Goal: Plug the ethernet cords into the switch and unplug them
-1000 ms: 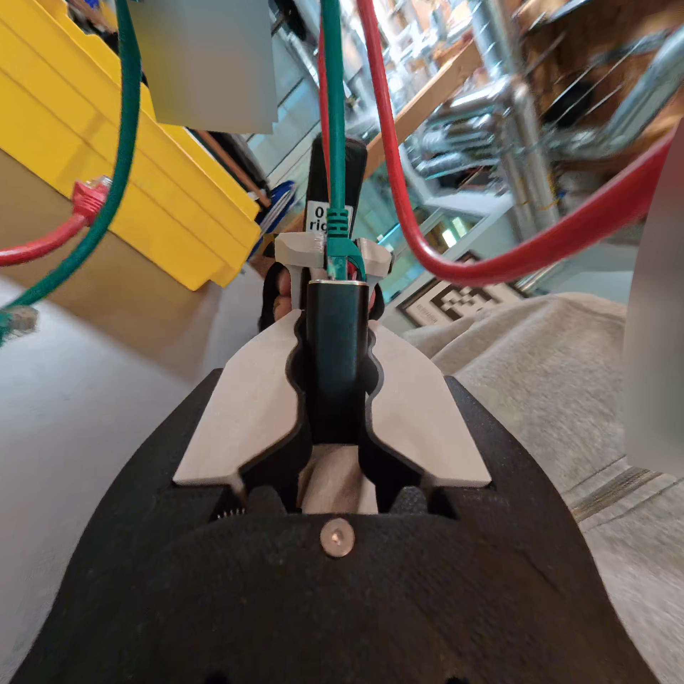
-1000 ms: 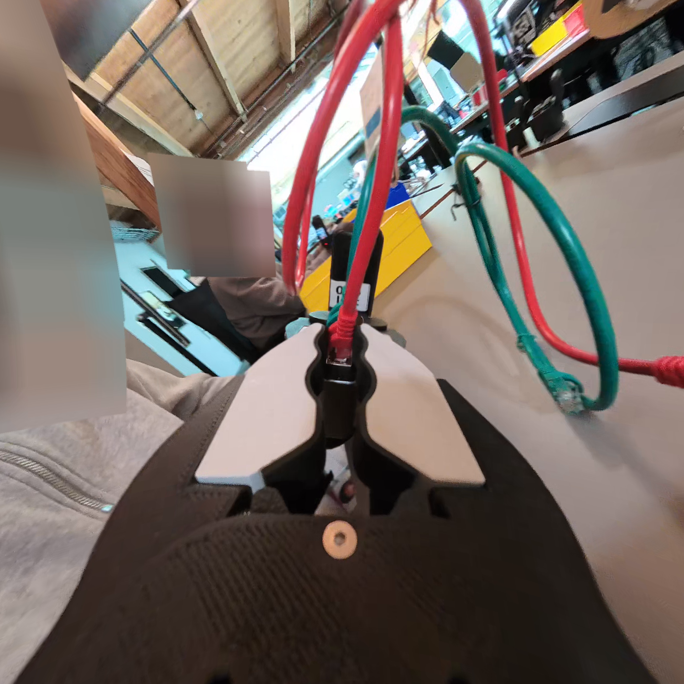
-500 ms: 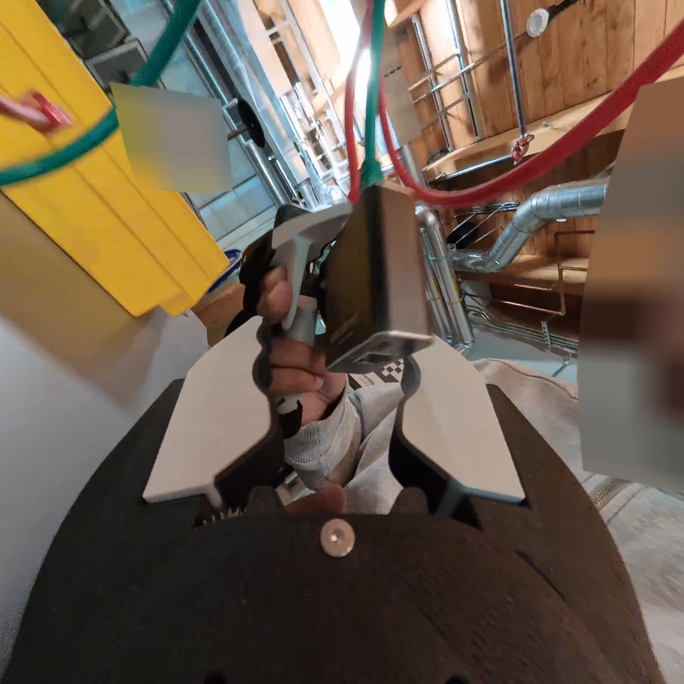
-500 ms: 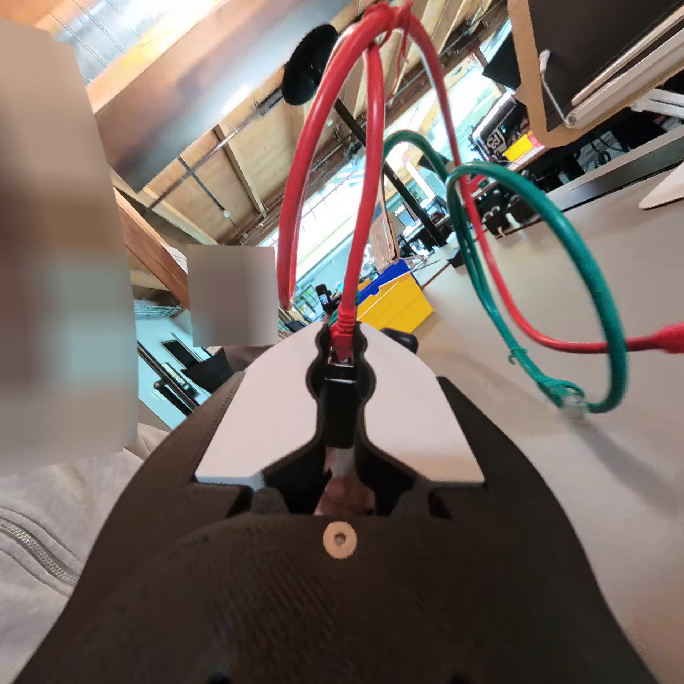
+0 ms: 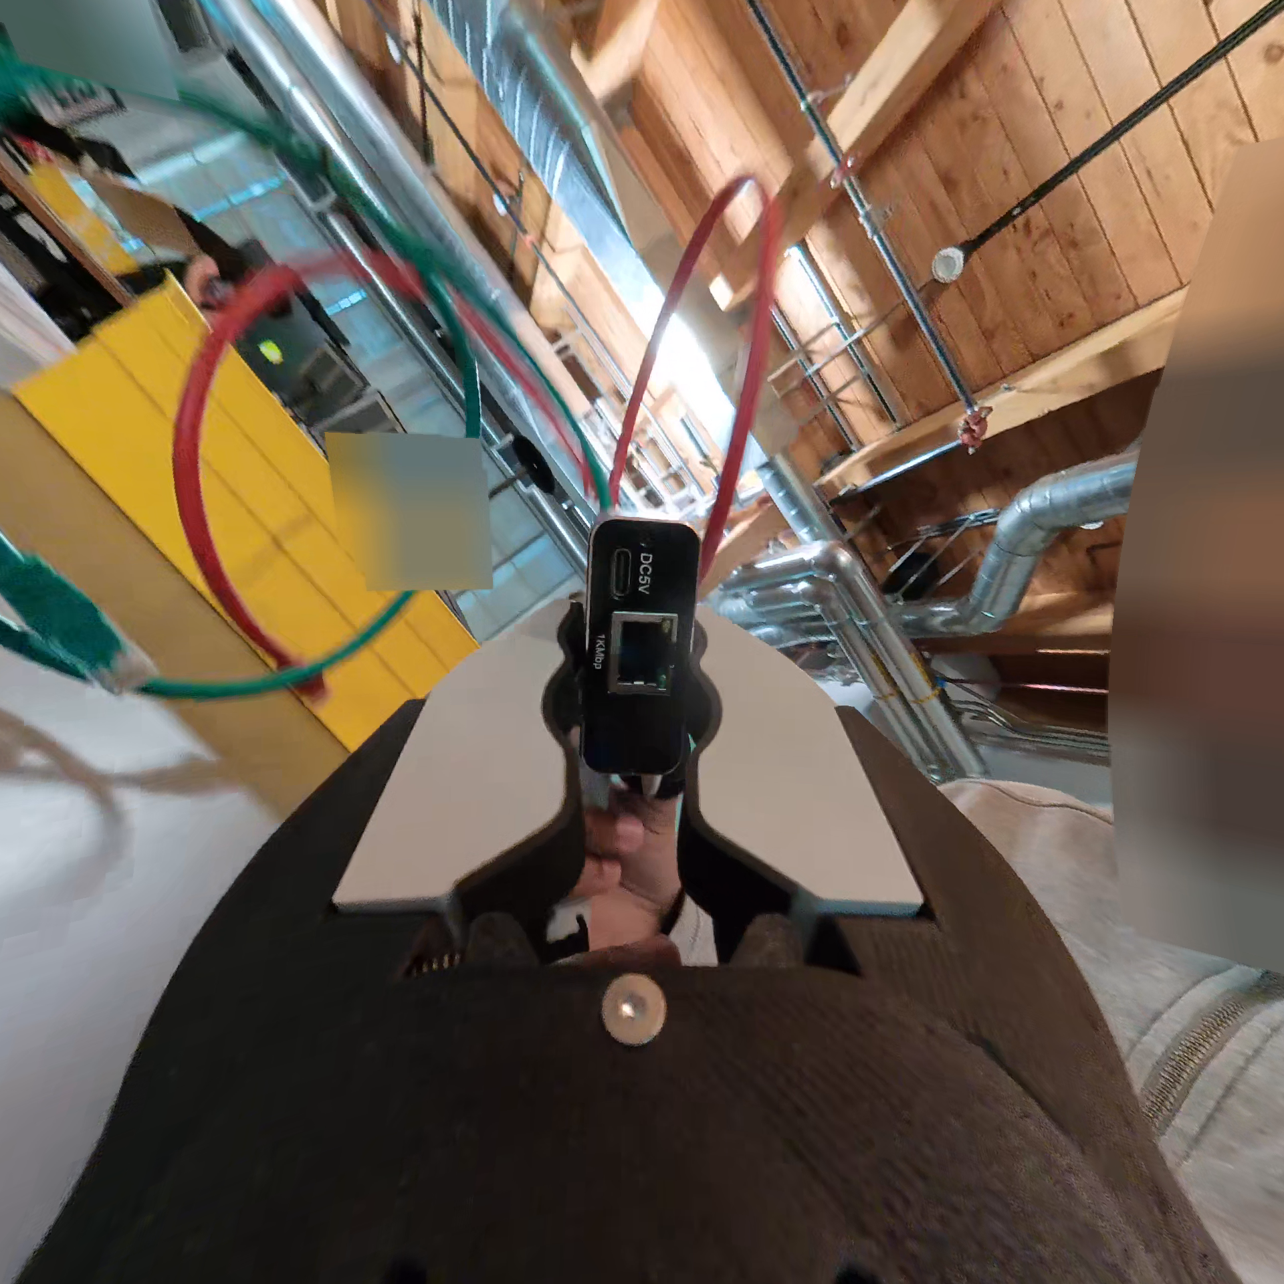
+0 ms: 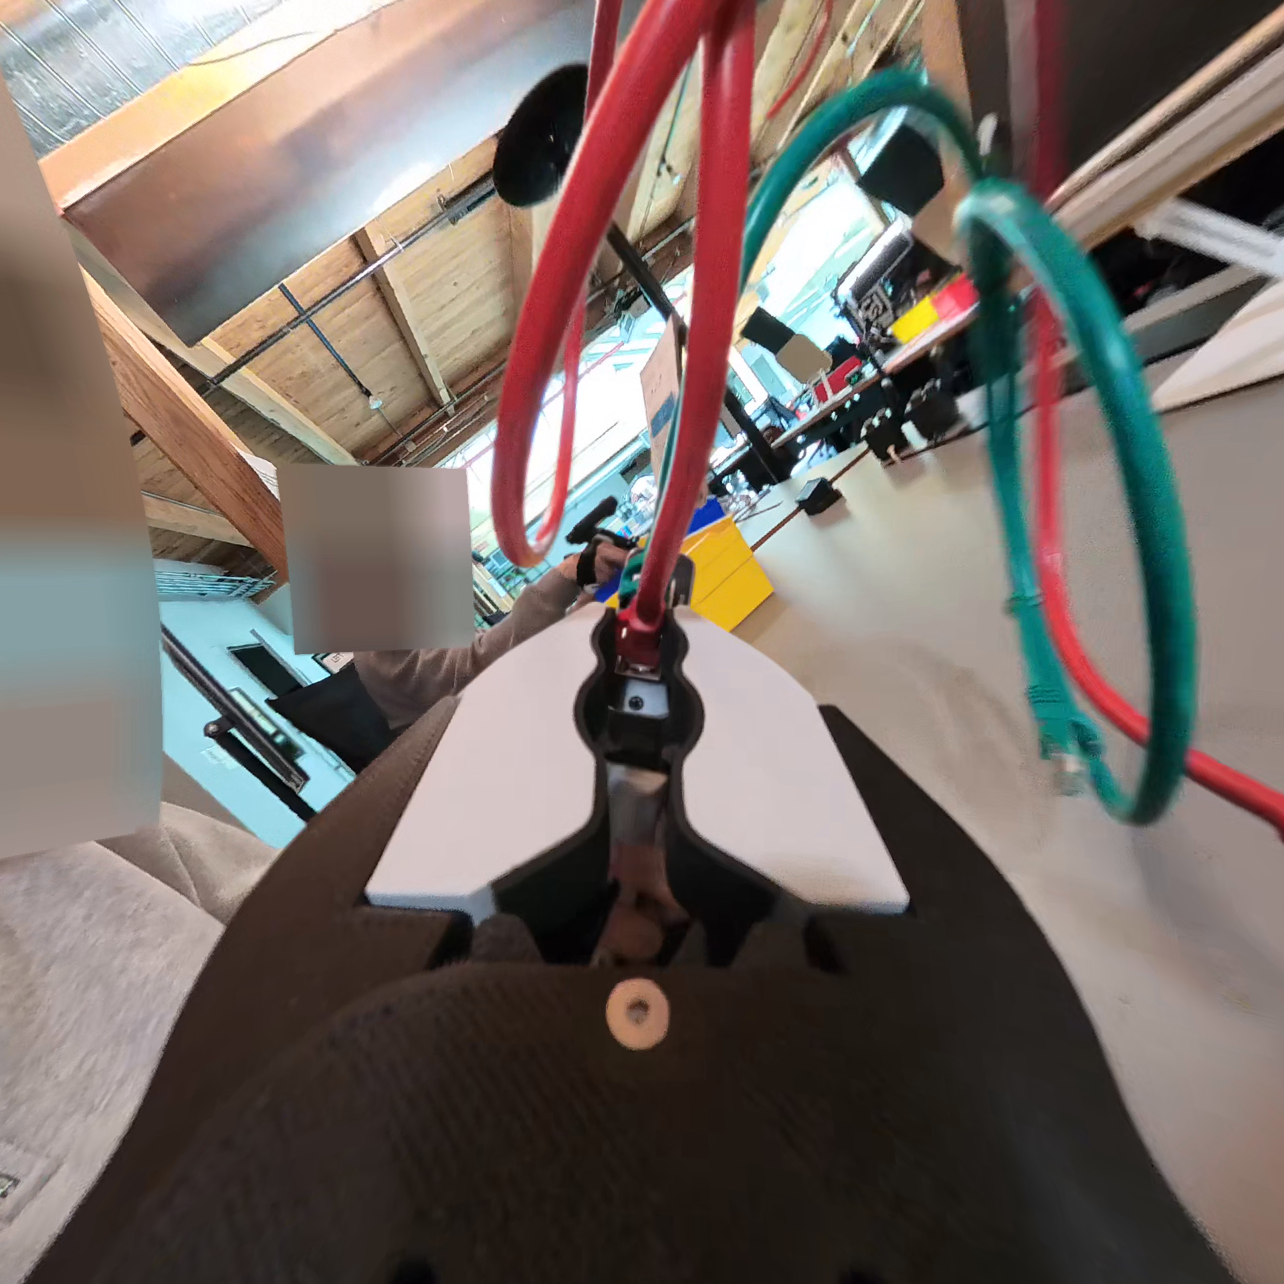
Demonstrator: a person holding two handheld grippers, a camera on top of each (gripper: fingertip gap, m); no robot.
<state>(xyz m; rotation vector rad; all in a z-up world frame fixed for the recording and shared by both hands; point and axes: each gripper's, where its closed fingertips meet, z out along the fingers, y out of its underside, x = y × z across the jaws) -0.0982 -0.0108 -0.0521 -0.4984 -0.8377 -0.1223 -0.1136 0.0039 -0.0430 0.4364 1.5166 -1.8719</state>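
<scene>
Left wrist view: the left gripper (image 5: 636, 695) is clamped on the switch (image 5: 639, 646), which stands upright between the jaws with one narrow end face turned to the camera. That face carries an empty network port (image 5: 642, 653) and a small oval socket above it. Red cord (image 5: 695, 333) and green cord (image 5: 458, 347) loops rise from the far end of the switch. A loose green plug (image 5: 83, 639) hangs at the left, near the yellow bins (image 5: 229, 486), above the pale table (image 5: 104, 938).

Right wrist view: the right gripper (image 6: 639, 667) is closed on the boot of a red plug (image 6: 639, 636), with the red cord (image 6: 709, 347) running up and away. What lies just behind the plug in the jaw gap is blurred; it is probably the switch seen end-on, but the seating cannot be confirmed. A free green plug (image 6: 1056, 736) dangles at the right inside a green loop (image 6: 1112, 486), over the table (image 6: 973, 1042).

Judgement: the step in hand appears to be working the red plug at the switch. To do it well, hold the switch rigid in the left gripper, keep the plug axis square to the port, and move straight along that axis without twisting. For removal, the latch tab must be depressed first; pulling on the cord itself risks strain. Keep the dangling loops clear of the jaws.
</scene>
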